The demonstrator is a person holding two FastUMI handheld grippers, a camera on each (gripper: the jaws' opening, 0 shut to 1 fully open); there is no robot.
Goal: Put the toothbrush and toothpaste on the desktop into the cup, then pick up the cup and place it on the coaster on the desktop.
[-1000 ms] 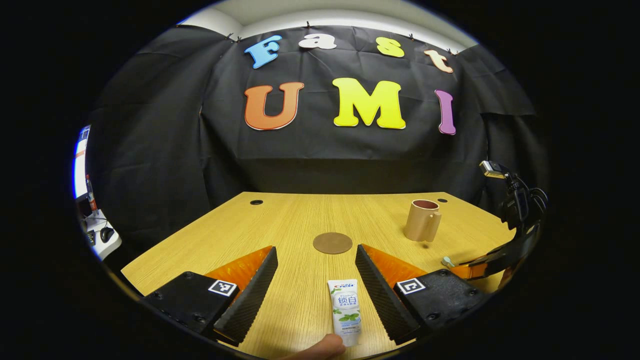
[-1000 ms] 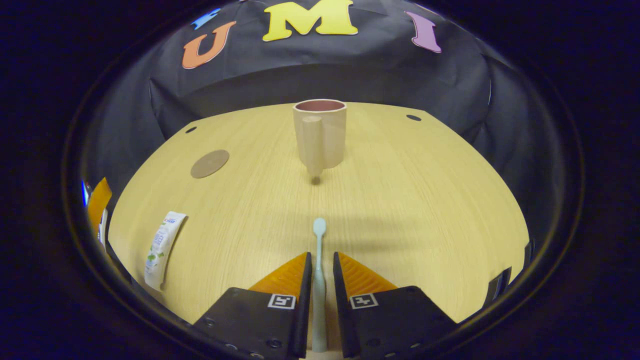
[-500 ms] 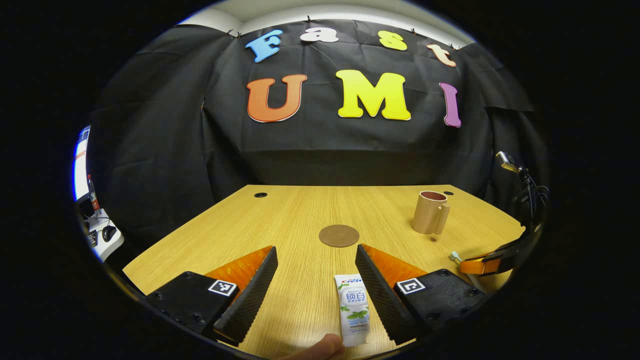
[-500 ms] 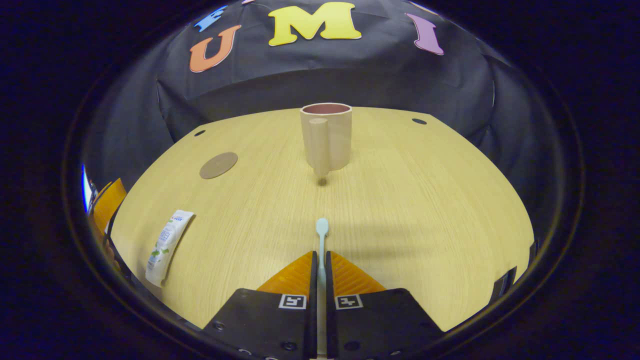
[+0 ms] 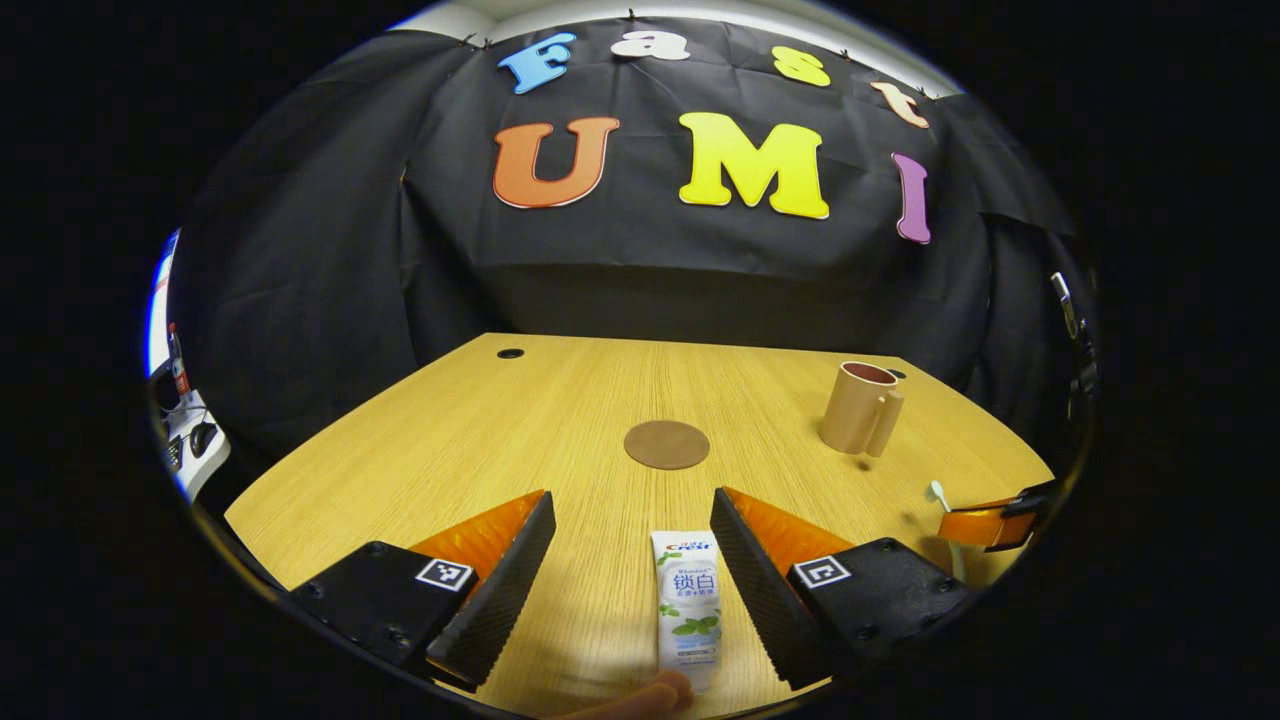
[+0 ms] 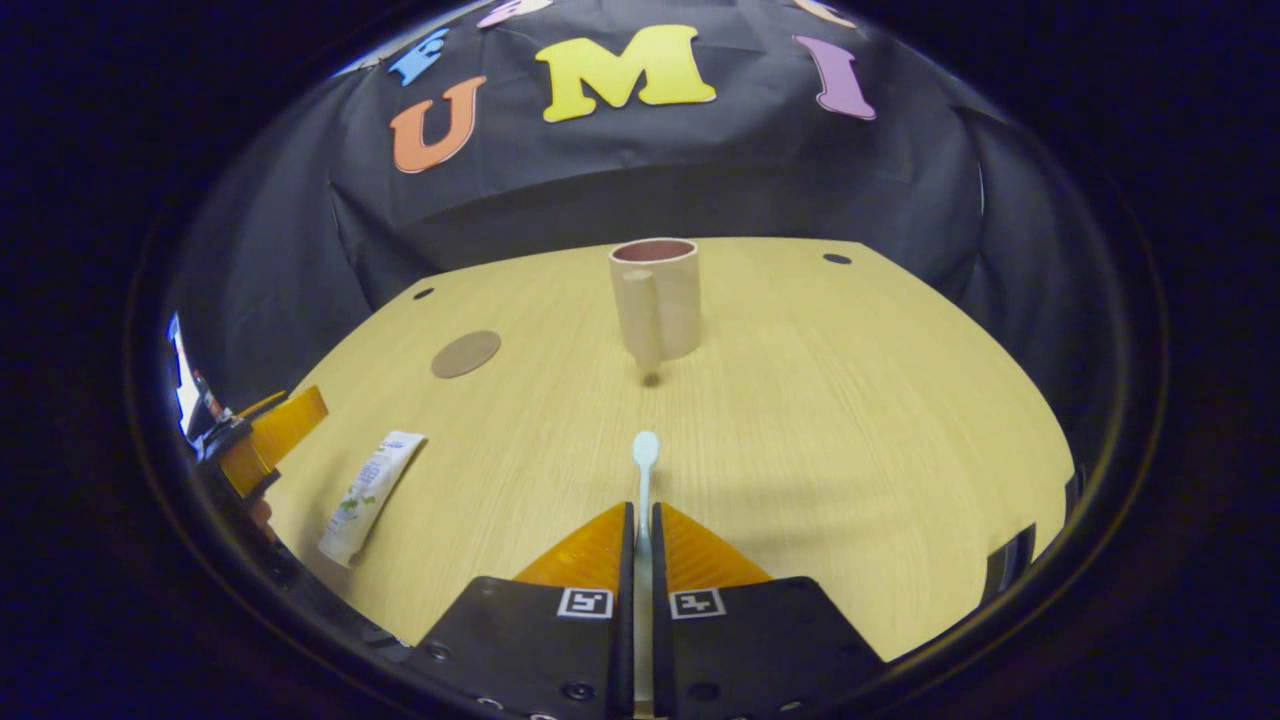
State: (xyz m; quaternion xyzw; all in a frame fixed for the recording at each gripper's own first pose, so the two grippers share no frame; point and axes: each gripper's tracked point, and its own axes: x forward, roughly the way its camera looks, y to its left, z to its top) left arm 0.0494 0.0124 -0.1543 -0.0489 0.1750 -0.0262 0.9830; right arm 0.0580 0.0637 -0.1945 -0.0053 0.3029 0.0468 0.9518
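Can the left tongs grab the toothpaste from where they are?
Probably yes. The left tongs are open, and the toothpaste lies flat on the desk between the fingers, nearer one side, with nothing else in the way.

"Crest" and the characters "锁白" on the toothpaste tube (image 5: 687, 605)

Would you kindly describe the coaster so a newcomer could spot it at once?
Start from the wooden desktop in front of the black cloth wall. Near its middle, left of the tan cup in the left gripper view, lies the coaster: a flat brown disc, the only round, thin thing there.
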